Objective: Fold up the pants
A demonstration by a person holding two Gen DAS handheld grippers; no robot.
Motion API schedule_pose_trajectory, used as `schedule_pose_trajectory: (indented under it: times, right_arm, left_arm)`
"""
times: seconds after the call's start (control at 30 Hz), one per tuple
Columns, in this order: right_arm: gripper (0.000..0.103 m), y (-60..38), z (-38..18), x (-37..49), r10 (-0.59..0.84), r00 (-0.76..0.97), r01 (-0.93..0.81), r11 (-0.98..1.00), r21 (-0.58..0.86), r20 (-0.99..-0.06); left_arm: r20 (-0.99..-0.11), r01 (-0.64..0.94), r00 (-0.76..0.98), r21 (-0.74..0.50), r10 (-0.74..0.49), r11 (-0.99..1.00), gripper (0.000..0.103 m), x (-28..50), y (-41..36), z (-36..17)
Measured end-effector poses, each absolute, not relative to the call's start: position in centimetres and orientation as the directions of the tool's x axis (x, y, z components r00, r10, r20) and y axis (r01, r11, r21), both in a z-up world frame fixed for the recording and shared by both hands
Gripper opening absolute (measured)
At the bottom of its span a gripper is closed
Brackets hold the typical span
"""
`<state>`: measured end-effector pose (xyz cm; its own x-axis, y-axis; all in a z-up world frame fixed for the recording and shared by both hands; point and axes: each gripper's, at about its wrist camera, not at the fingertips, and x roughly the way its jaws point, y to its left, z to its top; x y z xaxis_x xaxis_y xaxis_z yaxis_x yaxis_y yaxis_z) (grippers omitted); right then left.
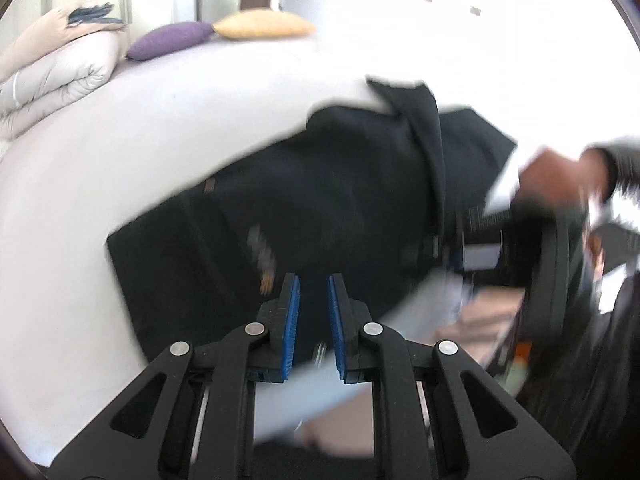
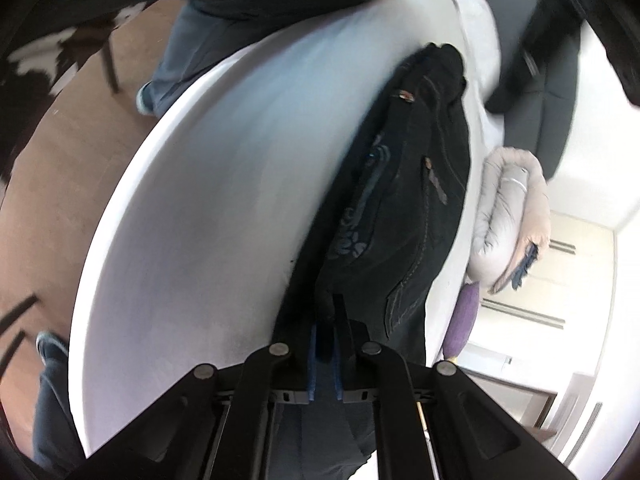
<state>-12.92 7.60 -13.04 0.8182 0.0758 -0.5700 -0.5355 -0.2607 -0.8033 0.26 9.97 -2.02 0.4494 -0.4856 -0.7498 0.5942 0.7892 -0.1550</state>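
On white bed [image 1: 120,152]: dark pants [image 1: 320,192] lie folded. L gripper [image 1: 314,292] above pants, pads apart w/ small gap, nothing between. R gripper [image 2: 328,320] clamped on pants edge.

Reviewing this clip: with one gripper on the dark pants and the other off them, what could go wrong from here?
1. The right gripper pinches only a narrow bunched edge of the pants; it could slip out when pulled.
2. The left gripper holds nothing, so a one-sided pull may skew the fold.
3. The pants lie near the bed edge and could slide off.
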Motion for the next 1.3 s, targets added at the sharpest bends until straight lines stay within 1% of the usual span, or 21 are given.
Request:
schedule_pose_trajectory:
  times: [0.07, 0.1, 0.13, 0.17, 0.2, 0.27, 0.3, 0.33, 0.37, 0.4, 0.5, 0.6, 0.63, 0.7, 0.73, 0.77, 0.83, 0.97, 1.03, 1.23, 1.3]
  right_arm:
    - [0.013, 7.4, -13.1, -13.0, 0.081, 0.835, -0.519, -0.214, -0.828, -0.544]
    - [0.014, 7.3, -13.1, -13.1, 0.085, 0.844, -0.507, -0.191, -0.84, -0.529]
    - [0.019, 7.2, -13.0, -13.3, 0.091, 0.856, -0.491, -0.168, -0.855, -0.509]
    - [0.029, 7.0, -12.9, -13.4, 0.1, 0.873, -0.464, -0.135, -0.876, -0.478]
    - [0.037, 6.9, -12.8, -13.5, 0.108, 0.888, -0.437, -0.107, -0.893, -0.447]
    - [0.072, 6.4, -12.0, -13.6, 0.128, 0.92, -0.369, -0.028, -0.929, -0.369]
    - [0.079, 6.1, -11.6, -13.6, 0.133, 0.926, -0.356, 0.006, -0.934, -0.352]
    - [0.09, 5.7, -10.8, -13.6, 0.139, 0.925, -0.364, 0.053, -0.93, -0.354]
    - [0.097, 5.1, -9.7, -13.8, 0.151, 0.91, -0.405, 0.122, -0.906, -0.387]
    - [0.099, 4.6, -8.8, -13.8, 0.162, 0.895, -0.441, 0.175, -0.88, -0.416]
    - [0.1, 1.6, -5.0, -12.8, 0.168, 0.865, -0.497, 0.413, -0.763, -0.473]
    - [0.1, -3.0, -0.9, -8.2, 0.084, 0.852, -0.437, 0.655, -0.616, -0.516]
    - [0.099, -4.9, 0.4, -5.9, 0.04, 0.843, -0.388, 0.735, -0.556, -0.536]
    - [0.099, -9.5, 2.5, -0.4, -0.026, 0.787, -0.28, 0.875, -0.395, -0.616]
    - [0.098, -11.9, 3.1, 2.4, -0.058, 0.753, -0.212, 0.922, -0.325, -0.656]
    - [0.093, -14.2, 3.4, 5.4, -0.104, 0.723, -0.129, 0.951, -0.281, -0.683]
    - [0.09, -17.4, 3.1, 9.8, -0.153, 0.66, -0.014, 0.976, -0.216, -0.735]
    - [0.074, -23.1, 0.8, 17.9, -0.202, 0.478, 0.25, 0.964, -0.088, -0.855]
    - [0.074, -23.8, -0.1, 19.7, -0.194, 0.439, 0.306, 0.95, -0.058, -0.877]
    - [0.073, -24.8, -2.7, 22.7, -0.289, 0.32, 0.382, 0.911, -0.156, -0.902]
    - [0.073, -25.2, -3.5, 23.3, -0.278, 0.295, 0.386, 0.91, -0.152, -0.914]
  left_arm:
    - [-0.732, 0.566, 0.443, -0.218, -0.517, 0.795, 0.014, 2.8, 8.1, -2.4]
    - [-0.74, 0.556, 0.443, -0.217, -0.507, 0.802, 0.014, 3.8, 6.8, -2.9]
    - [-0.753, 0.544, 0.441, -0.209, -0.489, 0.813, 0.014, 4.5, 5.9, -3.5]
    - [-0.769, 0.533, 0.432, -0.204, -0.472, 0.821, 0.014, 5.2, 5.0, -4.2]
    - [-0.797, 0.526, 0.399, -0.207, -0.454, 0.825, 0.015, 6.1, 4.0, -5.6]
    - [-0.845, 0.501, 0.355, -0.19, -0.401, 0.844, 0.014, 7.0, 2.9, -8.0]
    - [-0.851, 0.496, 0.351, -0.184, -0.39, 0.849, 0.014, 7.0, 2.7, -8.8]
    - [-0.832, 0.485, 0.372, -0.204, -0.412, 0.85, 0.014, 7.0, 3.1, -9.1]
    - [-0.823, 0.473, 0.375, -0.227, -0.427, 0.851, 0.014, 7.0, 3.4, -9.2]
    - [-0.814, 0.453, 0.372, -0.261, -0.447, 0.852, 0.014, 7.0, 3.9, -9.3]
    - [-0.788, 0.419, 0.383, -0.316, -0.482, 0.851, 0.014, 6.9, 4.8, -9.5]
    - [-0.773, 0.398, 0.398, -0.34, -0.494, 0.852, 0.014, 6.5, 4.8, -10.3]
    - [-0.769, 0.388, 0.399, -0.353, -0.5, 0.851, 0.014, 6.6, 4.8, -10.3]
    - [-0.759, 0.373, 0.403, -0.374, -0.511, 0.849, 0.014, 6.7, 5.1, -10.7]
    - [-0.752, 0.369, 0.41, -0.382, -0.517, 0.847, 0.014, 6.2, 5.7, -11.3]
    - [-0.746, 0.368, 0.416, -0.385, -0.52, 0.846, 0.014, 5.9, 6.0, -11.5]
    - [-0.739, 0.364, 0.431, -0.383, -0.518, 0.849, 0.014, 5.5, 5.8, -11.9]
    - [-0.75, 0.362, 0.455, -0.337, -0.48, 0.869, 0.014, 4.3, 6.0, -12.1]
    - [-0.754, 0.365, 0.465, -0.314, -0.464, 0.876, 0.014, 4.0, 5.6, -12.1]
    - [-0.75, 0.369, 0.466, -0.317, -0.47, 0.873, 0.014, 3.9, 5.7, -12.1]
    - [-0.75, 0.372, 0.468, -0.313, -0.467, 0.874, 0.014, 3.7, 6.0, -12.1]
